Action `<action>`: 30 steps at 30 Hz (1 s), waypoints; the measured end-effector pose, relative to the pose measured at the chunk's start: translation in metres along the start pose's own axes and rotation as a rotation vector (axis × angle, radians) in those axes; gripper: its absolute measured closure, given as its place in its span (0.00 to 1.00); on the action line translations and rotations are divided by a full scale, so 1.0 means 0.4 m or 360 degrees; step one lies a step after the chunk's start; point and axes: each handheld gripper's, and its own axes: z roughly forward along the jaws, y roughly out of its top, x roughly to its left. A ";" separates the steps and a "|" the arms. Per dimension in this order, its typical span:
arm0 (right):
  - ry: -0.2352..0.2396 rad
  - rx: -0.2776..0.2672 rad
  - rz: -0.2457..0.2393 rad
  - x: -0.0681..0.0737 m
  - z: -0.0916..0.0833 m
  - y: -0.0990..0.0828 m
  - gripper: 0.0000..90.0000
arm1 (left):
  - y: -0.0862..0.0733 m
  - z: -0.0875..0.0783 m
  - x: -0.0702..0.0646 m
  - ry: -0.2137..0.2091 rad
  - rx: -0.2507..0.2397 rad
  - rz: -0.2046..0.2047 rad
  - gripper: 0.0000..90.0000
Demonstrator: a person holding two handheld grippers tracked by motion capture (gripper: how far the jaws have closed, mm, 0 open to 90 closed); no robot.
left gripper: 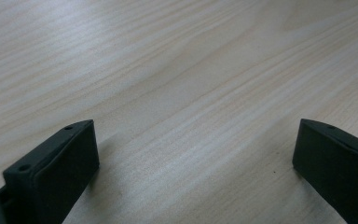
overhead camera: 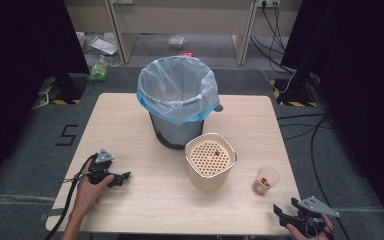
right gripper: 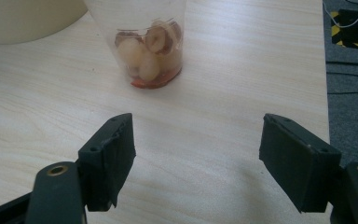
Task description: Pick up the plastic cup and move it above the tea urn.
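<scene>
Pale wood desk (overhead camera: 130, 125) carries one bag-lined bin (overhead camera: 177, 100) at 12 o'clock, one cream strainer tub (overhead camera: 210, 160) at centre, and one clear cup (overhead camera: 266, 180) of food scraps at 4 o'clock. Two tools: left hand-held gripper (overhead camera: 122, 177) at 8 o'clock and right hand-held gripper (overhead camera: 286, 212) just short of the cup, both spread wide, empty. A hard squeeze would likely crush or tip the thin cup, spilling liquid.

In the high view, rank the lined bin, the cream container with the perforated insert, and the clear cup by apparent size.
1. Lined bin, clearly the largest.
2. Cream container, mid-sized.
3. Clear cup, much the smallest.
The gaps are wide enough that nearness to the camera does not blur the order.
</scene>
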 end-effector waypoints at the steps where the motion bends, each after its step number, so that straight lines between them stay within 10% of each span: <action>1: 0.0004 0.0000 0.0011 0.001 0.000 0.000 0.30 | 0.000 0.000 0.000 0.0000 0.0000 0.0000 0.00; 30: -0.0001 -0.0059 0.0038 0.000 -0.045 0.069 0.39 | 0.000 0.000 0.001 -0.0004 -0.0001 0.0002 0.00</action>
